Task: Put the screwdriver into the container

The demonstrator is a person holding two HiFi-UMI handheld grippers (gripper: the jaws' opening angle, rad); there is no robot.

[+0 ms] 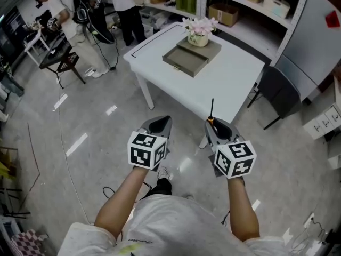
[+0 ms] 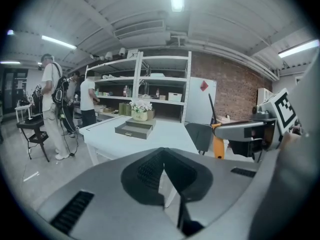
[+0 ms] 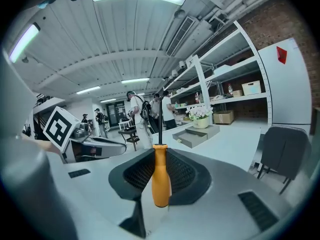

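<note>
My right gripper (image 1: 213,124) is shut on a screwdriver (image 1: 211,113) with an orange handle (image 3: 160,176); its thin black shaft points up and away from me. The left gripper (image 1: 162,124) is beside it, shut and holding nothing (image 2: 164,156). Both hang over the floor, short of the white table (image 1: 234,79). The container, a flat grey box with an open drawer (image 1: 191,57), lies on the table's far part, and a pot of pale flowers (image 1: 199,32) stands on it. From the left gripper view the screwdriver (image 2: 218,145) shows at right and the container (image 2: 135,129) straight ahead.
A dark chair (image 1: 277,92) stands at the table's right corner. Metal shelves (image 1: 250,4) with boxes run behind the table. People (image 1: 64,20) stand at the back left near a small black stand (image 1: 61,60). Cables lie on the grey floor (image 1: 58,143).
</note>
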